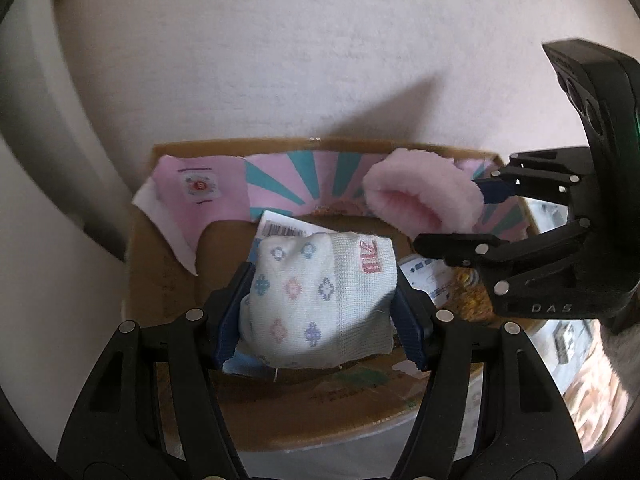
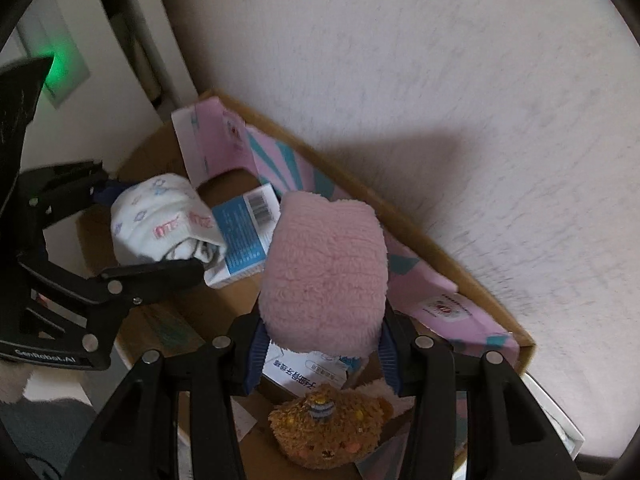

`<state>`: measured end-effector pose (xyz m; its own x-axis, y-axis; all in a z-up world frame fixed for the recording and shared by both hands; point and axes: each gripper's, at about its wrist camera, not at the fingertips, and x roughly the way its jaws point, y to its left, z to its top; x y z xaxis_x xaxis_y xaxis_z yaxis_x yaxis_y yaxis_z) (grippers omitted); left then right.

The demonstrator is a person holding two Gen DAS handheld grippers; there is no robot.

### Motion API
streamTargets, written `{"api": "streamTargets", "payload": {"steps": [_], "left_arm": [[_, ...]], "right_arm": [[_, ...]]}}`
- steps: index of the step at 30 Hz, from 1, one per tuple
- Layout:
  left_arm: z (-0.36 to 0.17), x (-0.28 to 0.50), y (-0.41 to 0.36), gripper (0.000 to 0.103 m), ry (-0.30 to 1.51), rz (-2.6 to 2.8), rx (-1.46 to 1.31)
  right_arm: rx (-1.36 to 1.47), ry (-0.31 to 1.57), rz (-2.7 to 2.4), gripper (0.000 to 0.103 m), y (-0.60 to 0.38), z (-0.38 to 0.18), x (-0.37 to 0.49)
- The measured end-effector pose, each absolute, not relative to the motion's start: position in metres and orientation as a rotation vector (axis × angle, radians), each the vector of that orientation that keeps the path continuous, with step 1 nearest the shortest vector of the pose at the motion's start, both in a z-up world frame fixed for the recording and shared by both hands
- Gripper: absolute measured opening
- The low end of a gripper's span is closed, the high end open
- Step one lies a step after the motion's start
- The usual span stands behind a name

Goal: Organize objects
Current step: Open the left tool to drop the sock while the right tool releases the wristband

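**Cardboard box below both loads; the drop was the open question**

Cardboard box (image 1: 168,280) sat against the pale wall, open top facing up, a pink-and-teal printed insert (image 1: 280,184) standing along its far side. Left tongs (image 1: 320,312) were clamped on a rolled white patterned sock (image 1: 320,292), pads pressed into both sides, roll lying crosswise between them. Right tongs (image 2: 320,344) were squeezed nearly closed on a pink fluffy sock (image 2: 324,268), which bulged out past the tips.

Both bundles hung over the box interior, neither touching its floor as far as could be told. White sock was over the box's left half, above a blue-and-white packet (image 2: 244,232); pink sock was over the right half, nearer the insert, with a brown plush toy (image 2: 328,432) and a white carton (image 2: 304,372) beneath. Judged: release needed only a straight descent, each hand on its own side.
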<state>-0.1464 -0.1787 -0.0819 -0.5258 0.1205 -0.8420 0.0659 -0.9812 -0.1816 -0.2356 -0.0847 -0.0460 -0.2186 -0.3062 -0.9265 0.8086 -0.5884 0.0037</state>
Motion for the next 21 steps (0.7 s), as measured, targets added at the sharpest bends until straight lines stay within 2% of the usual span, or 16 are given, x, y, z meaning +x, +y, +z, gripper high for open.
{"api": "streamTargets", "payload": {"steps": [7,16,17,18,19,20,21], "left_arm": [[-0.093,-0.149,-0.166,0.062,-0.200,2.664,-1.544],[-0.094,-0.147,-0.162,0.062,-0.153,2.613,-1.574],[-0.094,-0.146,-0.161,0.064,-0.146,2.607,-1.582],[-0.095,-0.146,-0.159,0.072,-0.130,2.605,-1.591],[-0.095,-0.145,-0.158,0.081,-0.122,2.600,-1.596],[-0.096,-0.143,-0.157,0.103,-0.115,2.597,-1.599],[-0.095,-0.141,-0.156,0.103,-0.116,2.596,-1.589]], "right_arm": [[1.292,0.667,-1.851,0.043,-0.088,-0.061,-0.235],[1.263,0.651,-1.837,0.043,-0.088,-0.053,-0.236],[1.265,0.632,-1.835,0.045,-0.087,-0.051,-0.237],[1.274,0.607,-1.827,0.046,-0.087,-0.050,-0.239],[1.284,0.573,-1.824,0.053,-0.085,-0.048,-0.241],[1.291,0.544,-1.823,0.067,-0.083,-0.047,-0.242],[1.296,0.517,-1.822,0.075,-0.081,-0.046,-0.244]]}}
